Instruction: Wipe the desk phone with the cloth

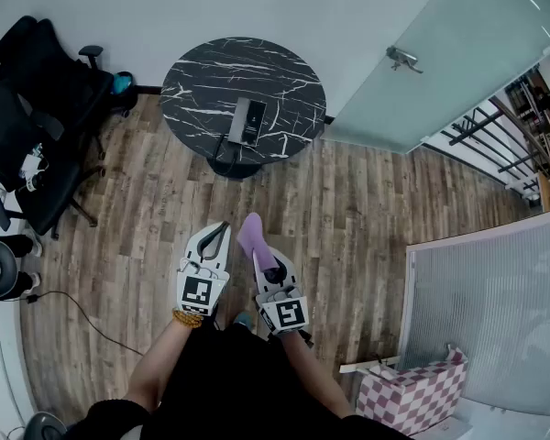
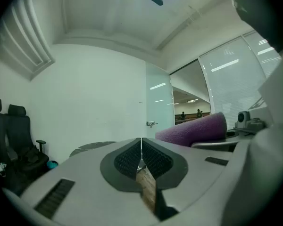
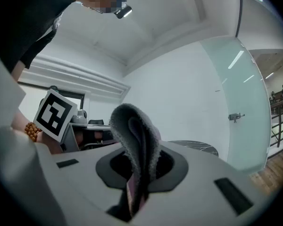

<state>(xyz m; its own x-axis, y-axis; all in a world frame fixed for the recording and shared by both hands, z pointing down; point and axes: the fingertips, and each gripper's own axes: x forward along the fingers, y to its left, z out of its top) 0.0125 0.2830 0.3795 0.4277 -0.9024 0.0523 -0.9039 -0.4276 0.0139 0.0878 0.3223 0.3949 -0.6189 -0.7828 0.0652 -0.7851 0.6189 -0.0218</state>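
The left gripper is holding its jaws together with nothing between them, while a purple cloth is sticking up just to its right.

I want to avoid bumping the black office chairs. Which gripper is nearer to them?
Left. The left gripper is on the side of the black office chairs, which stand to its left and ahead. The right gripper, shut on the purple cloth, is farther right.

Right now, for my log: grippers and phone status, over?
Left gripper shut, empty. Right gripper shut on purple fleece cloth. Black desk phone on round marble table, wood floor between.
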